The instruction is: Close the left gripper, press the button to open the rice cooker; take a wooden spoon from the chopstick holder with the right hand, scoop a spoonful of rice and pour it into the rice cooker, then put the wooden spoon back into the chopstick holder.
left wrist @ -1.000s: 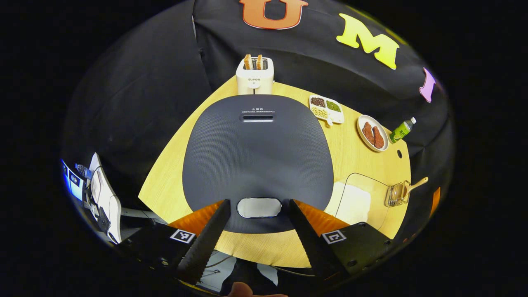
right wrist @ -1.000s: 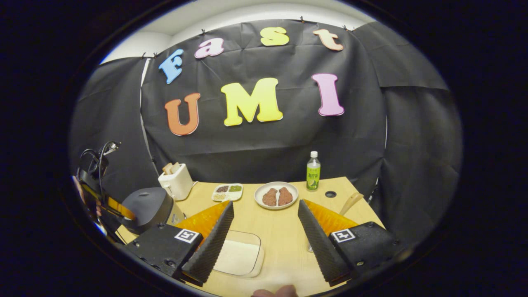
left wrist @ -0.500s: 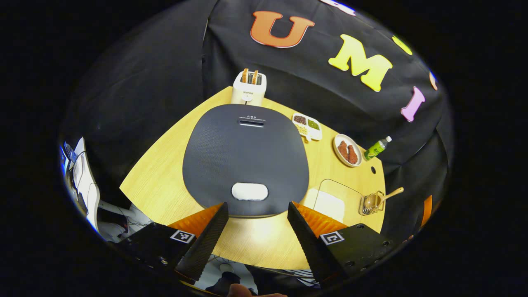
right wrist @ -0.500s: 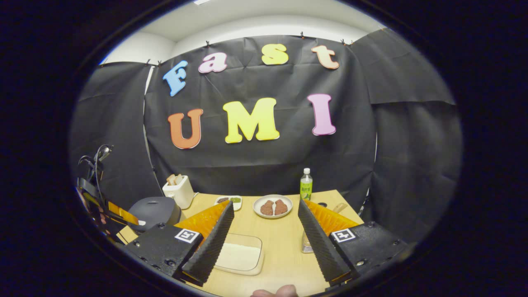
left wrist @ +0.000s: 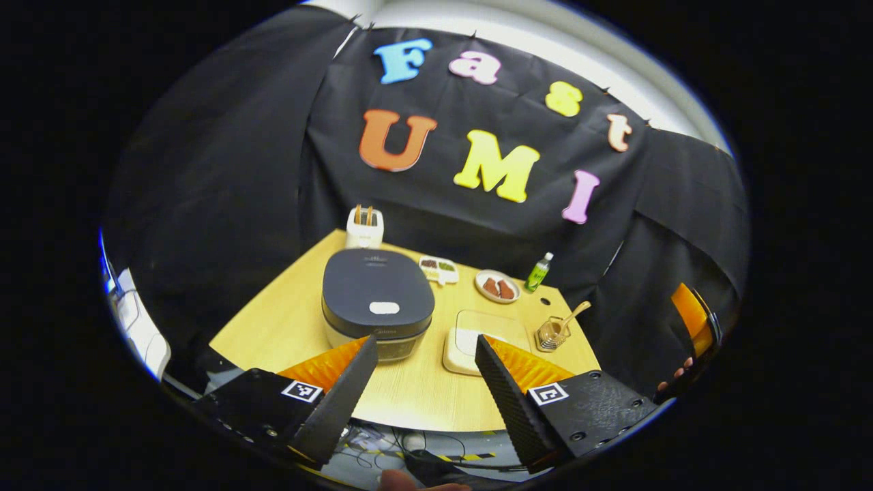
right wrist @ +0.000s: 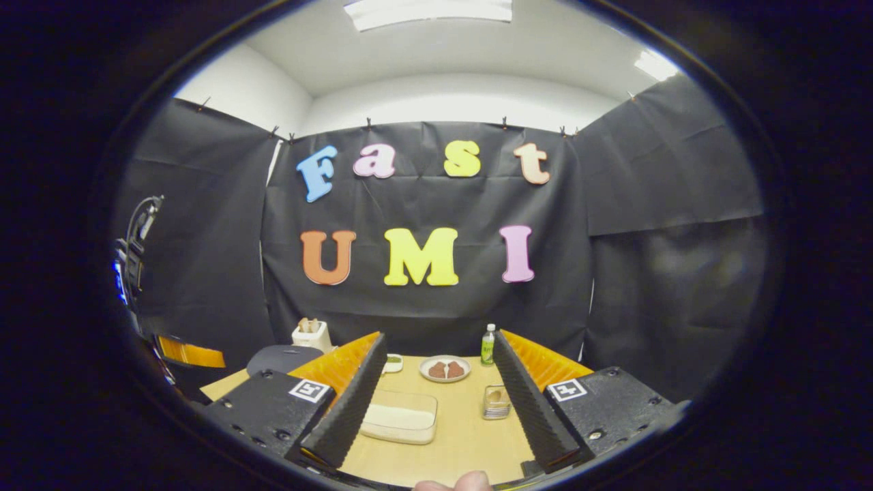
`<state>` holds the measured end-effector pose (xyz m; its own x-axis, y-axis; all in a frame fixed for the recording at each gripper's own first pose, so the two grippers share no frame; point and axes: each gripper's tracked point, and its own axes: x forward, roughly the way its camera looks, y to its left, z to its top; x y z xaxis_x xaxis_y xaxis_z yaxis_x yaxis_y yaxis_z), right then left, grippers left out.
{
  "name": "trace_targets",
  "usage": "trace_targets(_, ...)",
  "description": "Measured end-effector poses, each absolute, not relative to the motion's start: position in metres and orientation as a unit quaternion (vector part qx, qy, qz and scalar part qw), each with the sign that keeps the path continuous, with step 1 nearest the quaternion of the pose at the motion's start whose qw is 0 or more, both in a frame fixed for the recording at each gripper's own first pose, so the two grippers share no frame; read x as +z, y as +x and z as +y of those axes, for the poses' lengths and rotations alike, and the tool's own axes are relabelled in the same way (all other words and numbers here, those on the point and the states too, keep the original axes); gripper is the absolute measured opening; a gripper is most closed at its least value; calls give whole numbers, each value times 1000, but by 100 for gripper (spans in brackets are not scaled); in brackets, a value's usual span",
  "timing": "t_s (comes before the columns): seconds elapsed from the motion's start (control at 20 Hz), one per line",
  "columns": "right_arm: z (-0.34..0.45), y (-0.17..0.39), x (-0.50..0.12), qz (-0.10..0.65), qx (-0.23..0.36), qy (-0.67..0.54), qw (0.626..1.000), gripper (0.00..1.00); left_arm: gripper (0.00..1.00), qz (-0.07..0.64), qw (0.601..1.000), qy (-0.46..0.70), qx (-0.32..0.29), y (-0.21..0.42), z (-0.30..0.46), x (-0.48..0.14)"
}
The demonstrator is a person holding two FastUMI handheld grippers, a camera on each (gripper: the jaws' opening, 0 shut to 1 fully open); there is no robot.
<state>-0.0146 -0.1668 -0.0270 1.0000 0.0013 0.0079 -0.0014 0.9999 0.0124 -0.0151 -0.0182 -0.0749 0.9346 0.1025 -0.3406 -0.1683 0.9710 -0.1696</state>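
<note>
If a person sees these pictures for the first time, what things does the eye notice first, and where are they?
In the left gripper view, the dark rice cooker stands closed at the middle of the wooden table, with a toaster behind it. To its right lie a tray of rice and a chopstick holder with the wooden spoon. The left gripper hangs open near the table's front edge.

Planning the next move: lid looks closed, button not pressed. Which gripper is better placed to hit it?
Left. The left gripper points toward the cooker, whose button lies just ahead, though its fingers are open. The right gripper faces the rice tray, with the cooker off to its side.
</note>
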Motion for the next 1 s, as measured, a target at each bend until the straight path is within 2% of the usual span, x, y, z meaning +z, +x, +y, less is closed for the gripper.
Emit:
trace_targets(0.2,-155,-58,-11,-23,3,4,1000,99,94,98,990,-83,58,-56,-41,-40)
trace_targets(0.45,-145,-80,-4,-37,2,25,999,100,94,38,994,-77,67,-84,-49,-16)
trace_targets(1.0,-132,-101,-36,-10,10,15,1000,100,94,-9,993,18,113,-110,-50,-17)
